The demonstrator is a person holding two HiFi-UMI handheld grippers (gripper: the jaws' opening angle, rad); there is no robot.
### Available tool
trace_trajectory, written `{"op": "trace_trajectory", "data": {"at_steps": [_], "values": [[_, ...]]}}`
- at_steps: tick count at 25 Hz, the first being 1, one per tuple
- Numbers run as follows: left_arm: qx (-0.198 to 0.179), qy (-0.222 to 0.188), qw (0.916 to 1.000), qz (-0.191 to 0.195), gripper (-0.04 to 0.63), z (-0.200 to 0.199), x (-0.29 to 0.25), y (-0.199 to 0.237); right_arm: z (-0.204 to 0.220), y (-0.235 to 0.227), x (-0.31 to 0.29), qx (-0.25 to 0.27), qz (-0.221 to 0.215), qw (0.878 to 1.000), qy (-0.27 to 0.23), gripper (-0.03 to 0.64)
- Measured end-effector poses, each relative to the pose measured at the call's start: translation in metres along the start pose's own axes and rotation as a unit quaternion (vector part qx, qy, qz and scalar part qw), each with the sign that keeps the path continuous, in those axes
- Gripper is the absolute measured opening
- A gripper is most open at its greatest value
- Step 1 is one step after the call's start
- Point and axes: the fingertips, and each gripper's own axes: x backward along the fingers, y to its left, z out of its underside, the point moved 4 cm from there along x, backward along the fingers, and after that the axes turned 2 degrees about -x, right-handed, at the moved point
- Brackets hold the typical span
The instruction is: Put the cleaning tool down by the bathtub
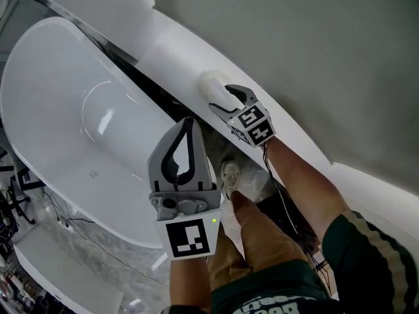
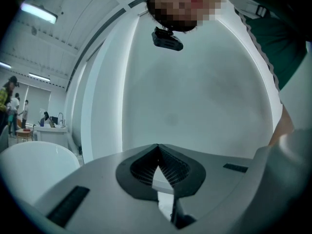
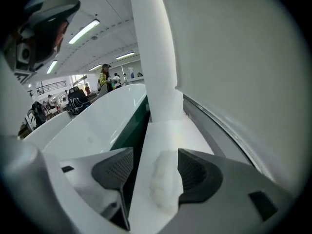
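Observation:
The cleaning tool (image 1: 211, 84), a white fluffy pad, lies on the white ledge (image 1: 173, 51) beside the bathtub (image 1: 65, 123). My right gripper (image 1: 226, 98) is at the pad. In the right gripper view the pad (image 3: 163, 184) rests on the ledge (image 3: 170, 130) between the jaws of the right gripper (image 3: 156, 152). The jaws stand open: the pad brushes the right one and a gap shows on the left. My left gripper (image 1: 188, 122) hovers over the tub's rim, shut with nothing in it. In its own view the left gripper (image 2: 157, 146) has its tips touching and points up at the wall.
A dark gap (image 1: 154, 90) runs between tub and ledge. The person's shoe (image 1: 230, 174) stands on the floor below, with cables (image 1: 78, 231) near the tub's foot. A white upright panel (image 3: 148, 43) rises from the ledge. People (image 3: 105, 77) stand far behind.

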Motion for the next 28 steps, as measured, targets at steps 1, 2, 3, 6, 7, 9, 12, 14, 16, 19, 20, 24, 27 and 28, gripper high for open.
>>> {"op": "trace_trajectory", "data": {"at_steps": [1, 2, 3, 6, 7, 9, 12, 14, 16, 19, 20, 24, 27, 28], "values": [[-0.002, -0.001, 1.0000, 0.000, 0.009, -0.006, 0.003, 0.000, -0.007, 0.005, 0.006, 0.009, -0.003, 1.000, -0.007, 0.288], [-0.005, -0.002, 1.0000, 0.000, 0.009, -0.013, 0.007, 0.000, -0.015, 0.010, 0.014, 0.014, -0.007, 1.000, -0.015, 0.288], [-0.008, -0.005, 1.0000, -0.001, 0.008, -0.020, 0.010, -0.001, -0.023, 0.015, 0.022, 0.013, -0.012, 1.000, -0.022, 0.288], [-0.018, -0.018, 0.9997, 0.000, 0.008, -0.044, 0.018, 0.000, -0.051, 0.028, 0.048, 0.009, -0.019, 0.998, -0.052, 0.288], [-0.020, -0.022, 0.9996, -0.001, 0.008, -0.051, 0.021, 0.001, -0.061, 0.032, 0.058, 0.011, -0.019, 0.998, -0.063, 0.288], [-0.024, -0.027, 0.9993, -0.002, 0.008, -0.067, 0.026, 0.002, -0.083, 0.042, 0.079, 0.016, -0.019, 0.996, -0.082, 0.288], [-0.022, -0.037, 0.9991, 0.003, 0.008, -0.096, 0.036, 0.001, -0.117, 0.053, 0.114, 0.029, -0.010, 0.993, -0.111, 0.288], [-0.024, -0.045, 0.9987, 0.011, 0.008, -0.116, 0.043, -0.004, -0.138, 0.059, 0.140, 0.037, 0.000, 0.991, -0.130, 0.287], [-0.034, -0.049, 0.9980, 0.021, 0.009, -0.134, 0.050, -0.008, -0.159, 0.066, 0.163, 0.042, 0.010, 0.988, -0.147, 0.288], [-0.037, -0.052, 0.9976, 0.028, 0.008, -0.150, 0.060, -0.010, -0.180, 0.075, 0.192, 0.050, 0.024, 0.983, -0.173, 0.288], [-0.036, -0.050, 0.9977, 0.029, 0.008, -0.153, 0.063, -0.010, -0.186, 0.078, 0.202, 0.053, 0.030, 0.981, -0.182, 0.288], [-0.045, -0.063, 0.9963, 0.037, 0.009, -0.183, 0.077, -0.008, -0.217, 0.098, 0.246, 0.064, 0.045, 0.971, -0.224, 0.287], [-0.041, -0.077, 0.9952, 0.045, 0.009, -0.214, 0.091, -0.006, -0.243, 0.117, 0.288, 0.068, 0.060, 0.960, -0.264, 0.287], [-0.039, -0.078, 0.9950, 0.050, 0.009, -0.223, 0.096, -0.005, -0.248, 0.125, 0.301, 0.065, 0.064, 0.956, -0.278, 0.287]]}}
